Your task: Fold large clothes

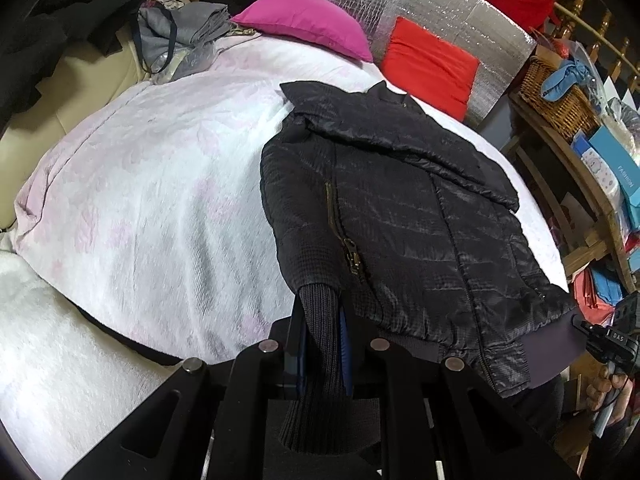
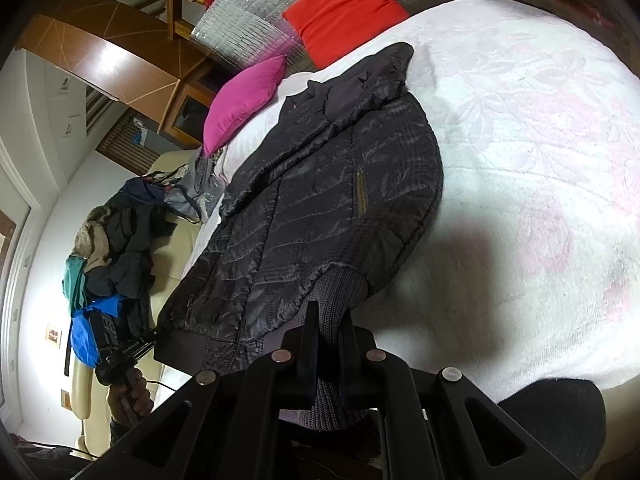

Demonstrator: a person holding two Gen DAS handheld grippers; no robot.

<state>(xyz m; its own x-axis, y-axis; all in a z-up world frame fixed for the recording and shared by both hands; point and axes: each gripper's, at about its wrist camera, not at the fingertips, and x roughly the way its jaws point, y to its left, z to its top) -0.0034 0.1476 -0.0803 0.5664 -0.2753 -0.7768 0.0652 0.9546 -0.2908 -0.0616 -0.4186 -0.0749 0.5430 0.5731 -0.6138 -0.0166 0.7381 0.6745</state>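
- Jacket lies right of centre in the left wrist view on the white blanket. The left gripper is clamped on its ribbed hem at bottom centre; lifting level with the other corner should keep the fold square.
- In the right wrist view the right gripper pinches the ribbed hem at bottom centre. The pink cushion and red cushion in the upper frame limit the space beyond the jacket's far end.

A dark quilted jacket is spread front-up on the bed (one sleeve folded across the chest), its ribbed hem pinched at both corners.
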